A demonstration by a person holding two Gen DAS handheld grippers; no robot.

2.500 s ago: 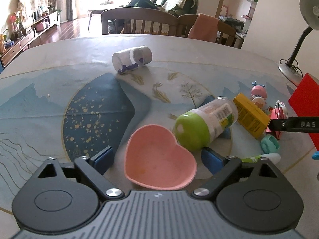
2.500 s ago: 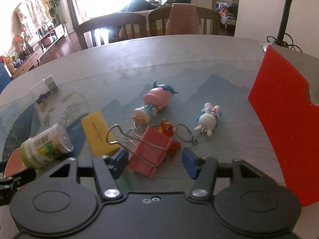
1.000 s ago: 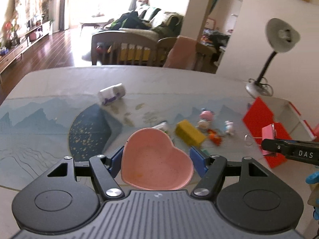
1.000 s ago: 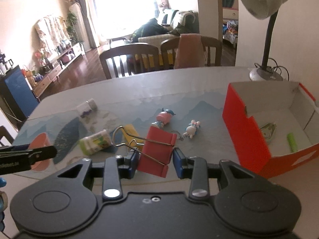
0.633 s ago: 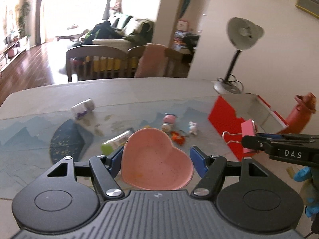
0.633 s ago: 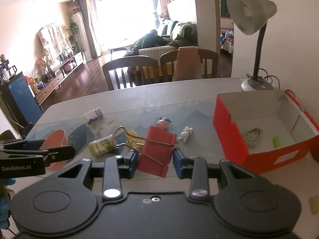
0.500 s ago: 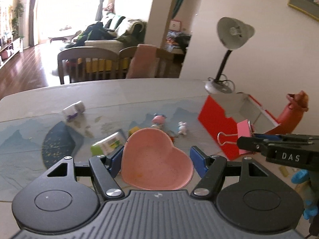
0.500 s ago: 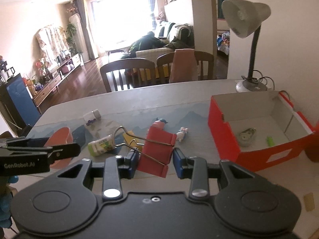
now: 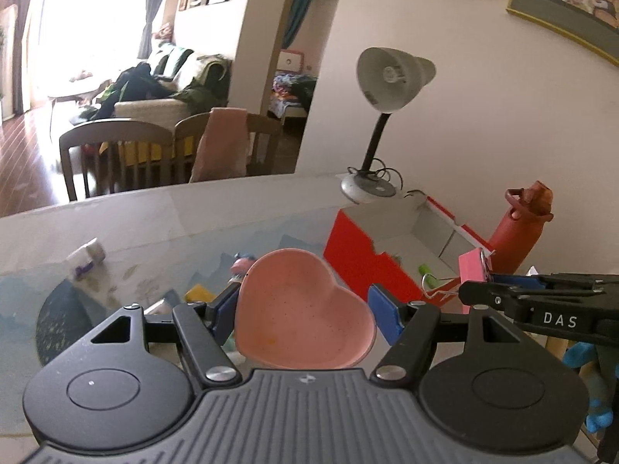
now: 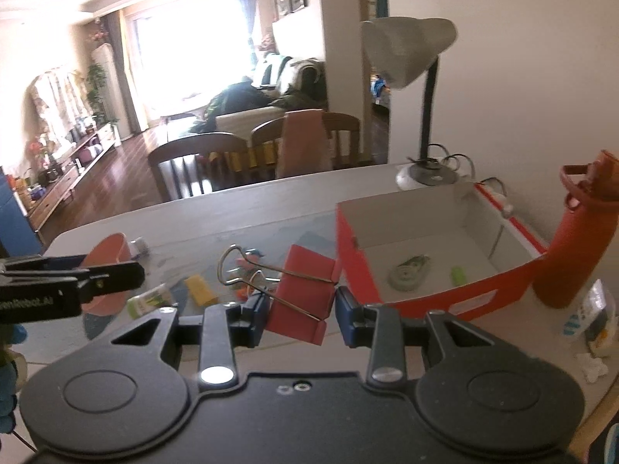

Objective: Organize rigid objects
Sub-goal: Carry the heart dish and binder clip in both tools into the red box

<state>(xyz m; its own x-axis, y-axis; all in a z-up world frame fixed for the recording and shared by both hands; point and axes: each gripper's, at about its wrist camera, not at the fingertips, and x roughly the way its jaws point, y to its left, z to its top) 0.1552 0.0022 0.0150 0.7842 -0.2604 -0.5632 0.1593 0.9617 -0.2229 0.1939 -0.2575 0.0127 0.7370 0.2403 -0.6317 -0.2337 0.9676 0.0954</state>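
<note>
Up above the desk (image 10: 247,208), both grippers carry something. The left gripper (image 9: 305,305) has its jaws clamped on a pink heart-shaped dish (image 9: 301,309), one blue pad on each side of it; the dish sits hollow side up, its two lobes toward the camera and its point toward the desk's far edge. The right gripper (image 10: 300,307) has its jaws clamped on a red binder clip (image 10: 301,294) (pink-looking from the left wrist camera); the clip's long axis runs slantwise between the pads, and its wire handles (image 10: 247,266) reach out to the left in the right wrist view.

Just beyond the clip stands an open red cardboard box (image 10: 359,266) near the desk's right edge, with a correction tape dispenser (image 10: 408,272) and a small green item (image 10: 457,274) lying on its floor. A red water bottle (image 10: 572,239) stands upright beside the box, and a grey desk lamp (image 10: 410,46) rises behind it. Left on the desk lie a yellow box (image 10: 199,290), a green-capped bottle (image 10: 151,301) on its side and a small white jar (image 9: 87,257).
</note>
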